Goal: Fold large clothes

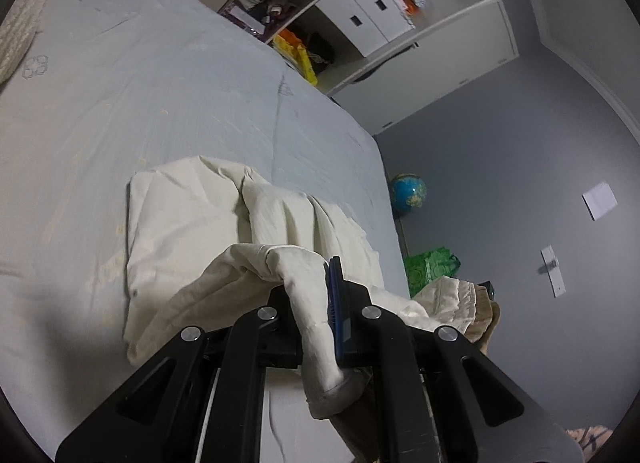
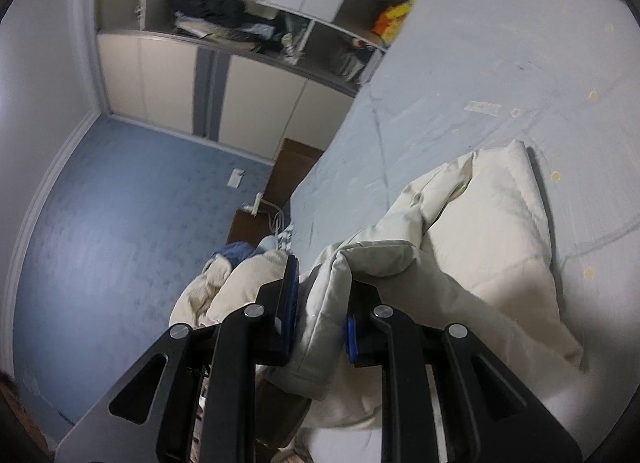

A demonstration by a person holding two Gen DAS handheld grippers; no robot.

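Room: bedroom with a bed (image 1: 168, 75) under a pale blue sheet, white shelving (image 1: 360, 19) crammed with clothes and boxes, and a globe (image 1: 408, 193) on the floor beside the bed.
Garment: cream-coloured garment (image 1: 192, 215), a large piece of thick, creased cloth; exactly what kind cannot be told.
Garment place: it lies bunched at the near edge of the bed, one part flat on the sheet, the near edge lifted.
Left gripper (image 1: 316, 311): jaws pressed nearly together, pinching a rolled fold of the cream cloth.
Right gripper (image 2: 320, 303): jaws pinching a thicker, hemmed edge of the same cloth (image 2: 480, 231).
Risk, slip: the left pinch holds only a narrow roll, so a hard pull could probably tug it free.
Risk, crooked fold: if the two held edges travel unevenly, the layers would likely land skewed.
Risk, drag: loose cloth hanging off the bed edge could pull the pile towards the floor.
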